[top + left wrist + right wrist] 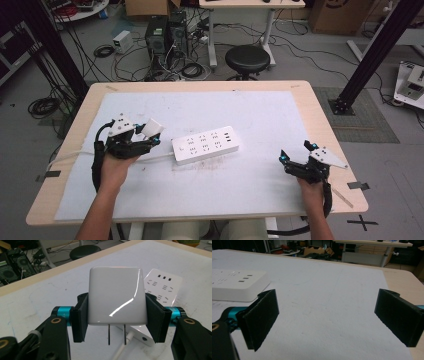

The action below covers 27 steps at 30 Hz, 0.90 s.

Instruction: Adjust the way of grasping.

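Clamping a white plug-in charger (116, 295) by its two flat sides, the left hand-held gripper (148, 135) carries it just left of the power strip (205, 145), raised off the bench (320, 120). Its two metal prongs (117, 334) hang free below the pads, pointing down and a little back toward the camera, which looks like a grip chosen to leave the prongs clear for a socket. Over on the right, the other hand-held gripper (296, 152) sits low near the bench's right edge, jaws spread wide with nothing between them, well apart from the strip. That strip lies flat mid-bench on the pale mat (250, 105), socket face up, its white cable (156, 158) trailing off left under the loaded gripper. My read: the free gripper is waiting to steady the strip once the charger comes over a socket.
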Motion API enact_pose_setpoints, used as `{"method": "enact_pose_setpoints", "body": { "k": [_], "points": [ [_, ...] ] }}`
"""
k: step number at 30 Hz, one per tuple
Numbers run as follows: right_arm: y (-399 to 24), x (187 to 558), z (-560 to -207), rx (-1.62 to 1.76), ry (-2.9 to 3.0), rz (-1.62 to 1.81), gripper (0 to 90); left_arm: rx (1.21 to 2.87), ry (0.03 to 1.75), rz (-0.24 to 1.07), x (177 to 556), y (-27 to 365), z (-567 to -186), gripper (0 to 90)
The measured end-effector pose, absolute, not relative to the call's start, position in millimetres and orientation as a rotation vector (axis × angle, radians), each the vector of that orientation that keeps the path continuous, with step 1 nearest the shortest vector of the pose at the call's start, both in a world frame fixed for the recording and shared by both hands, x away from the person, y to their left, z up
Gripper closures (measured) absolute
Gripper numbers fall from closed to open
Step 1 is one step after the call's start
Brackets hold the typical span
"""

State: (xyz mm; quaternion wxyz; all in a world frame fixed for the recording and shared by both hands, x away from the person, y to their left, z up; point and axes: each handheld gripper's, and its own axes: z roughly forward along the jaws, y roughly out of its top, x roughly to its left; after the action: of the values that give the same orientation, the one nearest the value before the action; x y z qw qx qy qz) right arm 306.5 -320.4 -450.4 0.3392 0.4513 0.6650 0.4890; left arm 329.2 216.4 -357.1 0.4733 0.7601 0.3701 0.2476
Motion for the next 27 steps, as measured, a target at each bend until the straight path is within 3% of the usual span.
{"method": "enact_pose_setpoints", "body": {
  "k": [19, 27],
  "points": [
    [-319.5, 310.1, -447.9, 1.187, 1.798, 1.271, 5.4, 1.903, 0.689, 0.517, 320.3, 183.3, -352.5, 42.5],
    [-318.5, 313.5, -433.6, 1.247, 1.995, 1.431, 5.5, 1.933, 0.622, 0.482, 314.2, 169.1, -354.8, 42.5]
  ]
}}
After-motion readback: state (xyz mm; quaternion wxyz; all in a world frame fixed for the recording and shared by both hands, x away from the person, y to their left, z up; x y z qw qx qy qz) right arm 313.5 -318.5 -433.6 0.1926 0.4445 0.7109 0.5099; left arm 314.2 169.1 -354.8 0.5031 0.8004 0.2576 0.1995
